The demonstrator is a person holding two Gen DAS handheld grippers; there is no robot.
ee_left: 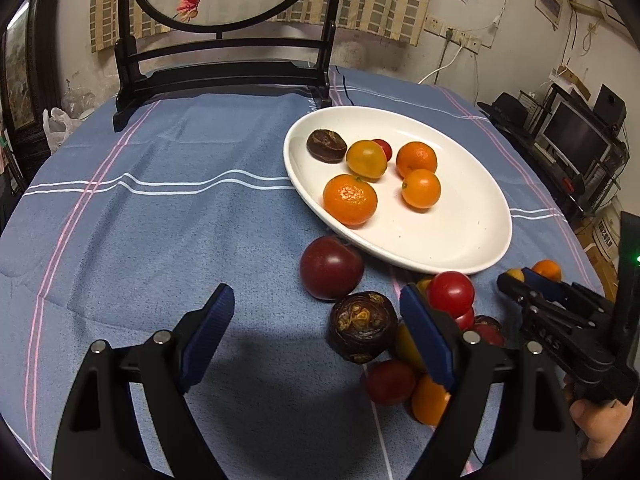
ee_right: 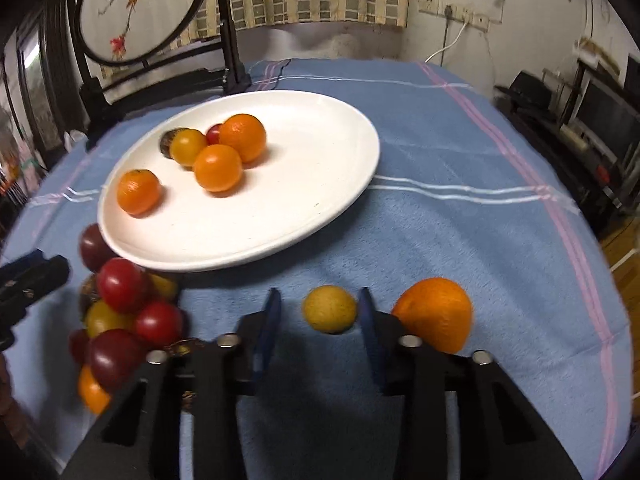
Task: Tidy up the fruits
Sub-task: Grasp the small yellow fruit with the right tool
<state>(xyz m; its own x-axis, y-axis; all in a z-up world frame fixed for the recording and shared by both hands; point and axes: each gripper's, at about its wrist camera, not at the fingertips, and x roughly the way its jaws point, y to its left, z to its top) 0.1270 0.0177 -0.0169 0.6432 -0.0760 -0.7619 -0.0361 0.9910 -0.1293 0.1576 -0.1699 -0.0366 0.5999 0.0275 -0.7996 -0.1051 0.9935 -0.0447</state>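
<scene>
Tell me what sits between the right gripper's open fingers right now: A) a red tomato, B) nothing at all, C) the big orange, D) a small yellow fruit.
D. In the right wrist view the small yellow fruit lies on the blue tablecloth between the fingers of the open right gripper, not yet clamped; the big orange sits outside its right finger.

Warm indoor light falls from above, casting a soft dark shadow on the desk [ee_left: 160, 208] between the left gripper [ee_left: 316, 320] fingers. The right wrist view is motion-blurred, worst left of the right gripper [ee_right: 318, 312]. Both fisheye views bend and darken at the edges.
</scene>
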